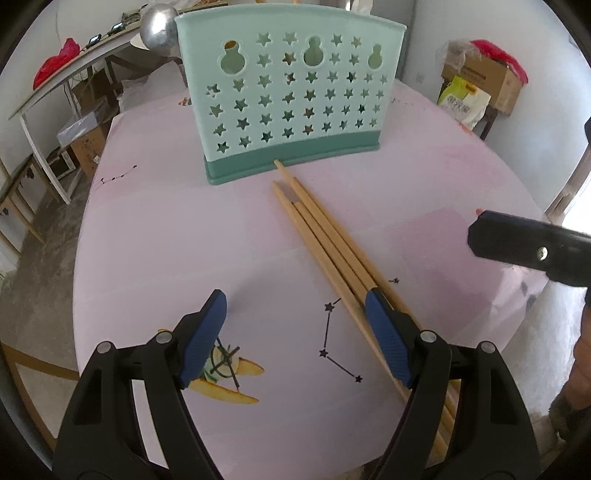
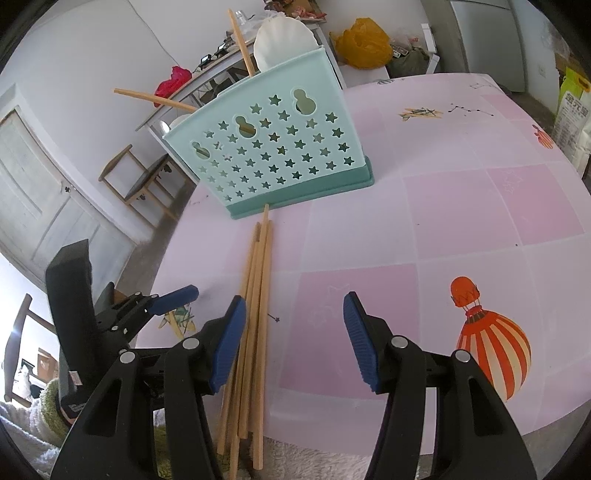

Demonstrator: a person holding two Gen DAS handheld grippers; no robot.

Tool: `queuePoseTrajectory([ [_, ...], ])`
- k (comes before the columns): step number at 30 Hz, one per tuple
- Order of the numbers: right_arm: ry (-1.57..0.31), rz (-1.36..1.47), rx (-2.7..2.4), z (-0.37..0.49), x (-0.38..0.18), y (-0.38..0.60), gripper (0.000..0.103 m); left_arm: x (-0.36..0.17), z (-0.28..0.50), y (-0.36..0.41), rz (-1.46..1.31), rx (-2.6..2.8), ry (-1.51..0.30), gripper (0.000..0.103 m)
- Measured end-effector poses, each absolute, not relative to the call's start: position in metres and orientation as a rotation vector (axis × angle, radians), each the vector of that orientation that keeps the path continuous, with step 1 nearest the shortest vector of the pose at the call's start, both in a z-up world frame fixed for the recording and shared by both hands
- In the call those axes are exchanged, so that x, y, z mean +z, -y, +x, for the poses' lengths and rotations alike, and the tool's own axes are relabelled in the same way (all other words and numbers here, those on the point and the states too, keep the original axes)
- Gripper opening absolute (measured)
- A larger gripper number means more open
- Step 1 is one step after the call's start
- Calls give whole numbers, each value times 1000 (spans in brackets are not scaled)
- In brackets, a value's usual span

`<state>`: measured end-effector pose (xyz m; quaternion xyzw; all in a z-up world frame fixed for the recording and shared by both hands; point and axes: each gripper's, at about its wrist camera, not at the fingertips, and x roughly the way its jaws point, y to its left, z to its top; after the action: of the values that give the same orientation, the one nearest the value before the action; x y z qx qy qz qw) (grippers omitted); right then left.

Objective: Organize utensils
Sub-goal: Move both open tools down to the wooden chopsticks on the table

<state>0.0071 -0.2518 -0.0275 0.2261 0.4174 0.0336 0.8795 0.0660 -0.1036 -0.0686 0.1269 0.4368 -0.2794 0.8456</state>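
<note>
A mint-green utensil holder (image 1: pixel 291 96) with star holes stands on the pink table (image 1: pixel 166 229); in the right wrist view the holder (image 2: pixel 273 147) has two wooden chopsticks (image 2: pixel 242 40) sticking out of its top. Several loose chopsticks (image 1: pixel 325 236) lie in a bundle from the holder's base toward the near table edge, also seen as chopsticks (image 2: pixel 255 295). My left gripper (image 1: pixel 295 317) is open, its right finger resting over the bundle. My right gripper (image 2: pixel 293 317) is open just right of the bundle, nothing between its pads.
The table (image 2: pixel 443 229) has balloon and star prints. A grey bench with red cloth (image 1: pixel 55 62) and a metal bowl (image 1: pixel 159 26) stands behind at left. Cardboard boxes (image 1: pixel 484 77) sit at right. A wooden chair (image 2: pixel 144 177) and door (image 2: pixel 33 184) are beyond the table edge.
</note>
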Motion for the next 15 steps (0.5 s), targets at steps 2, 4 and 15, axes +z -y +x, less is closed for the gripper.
queuePoseTrajectory([
  [2, -871, 467, 69, 7, -27, 252, 54, -70, 68, 102, 261, -580, -934, 74],
  [4, -873, 463, 71, 7, -28, 252, 54, -70, 70, 99, 259, -566, -940, 74],
  [15, -937, 321, 110, 16, -34, 223, 41, -68, 79, 80, 259, -510, -950, 74],
])
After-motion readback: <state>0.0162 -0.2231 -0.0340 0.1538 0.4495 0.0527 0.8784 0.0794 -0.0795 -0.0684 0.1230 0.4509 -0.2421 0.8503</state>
